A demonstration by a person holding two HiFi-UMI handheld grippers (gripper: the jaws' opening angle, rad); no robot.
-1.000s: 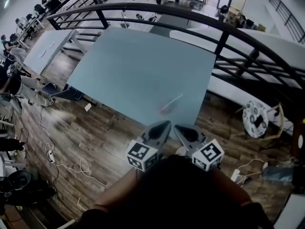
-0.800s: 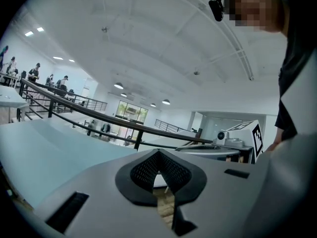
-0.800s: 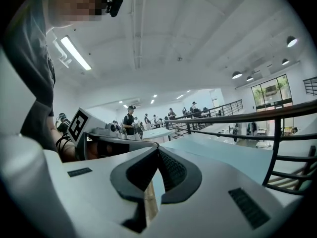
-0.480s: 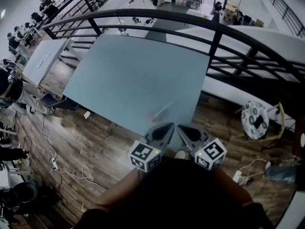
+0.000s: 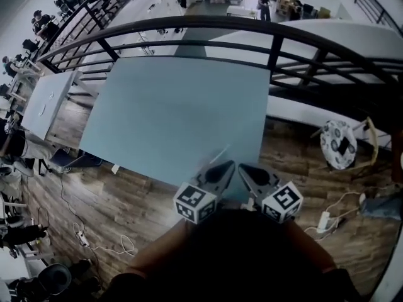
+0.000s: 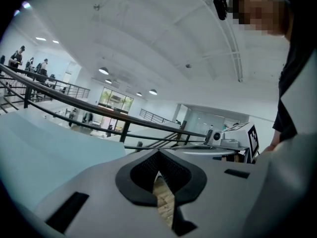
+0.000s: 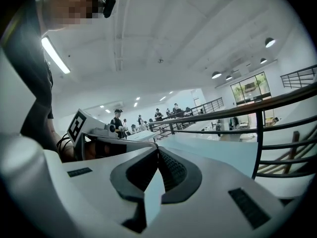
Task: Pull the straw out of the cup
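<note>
Pale blue-grey table [image 5: 170, 112] takes up the middle of the head view. A black railing [image 5: 271, 46] curves round its far side, and a wood-plank floor [image 5: 113, 194] runs along its near edge and under you. You hold both tongs low and close to your body, side by side, their noses pointing away from you and converging towards the table's near edge. Your left tongs [image 5: 225, 167] show a marker cube [image 5: 194, 202] at the rear. In the left gripper view these tongs [image 6: 158, 155] have their tips pressed together, with only a thin slit behind them where floor planks show through, and nothing gripped. Your right tongs [image 5: 244, 168] sit just beside them, apart from them, with their own cube [image 5: 282, 201]. In the right gripper view these tongs [image 7: 157, 152] are likewise drawn together at the tips, a narrow wedge of pale table visible behind, nothing between them. The straw [image 5: 219, 155] lies flat on the table close to its near edge, a thin pale line slanting up to the right. It sits just ahead of your left tongs' nose and a little to the left of the right tongs. It touches neither as far as the head view shows, and it appears in that view only.
</note>
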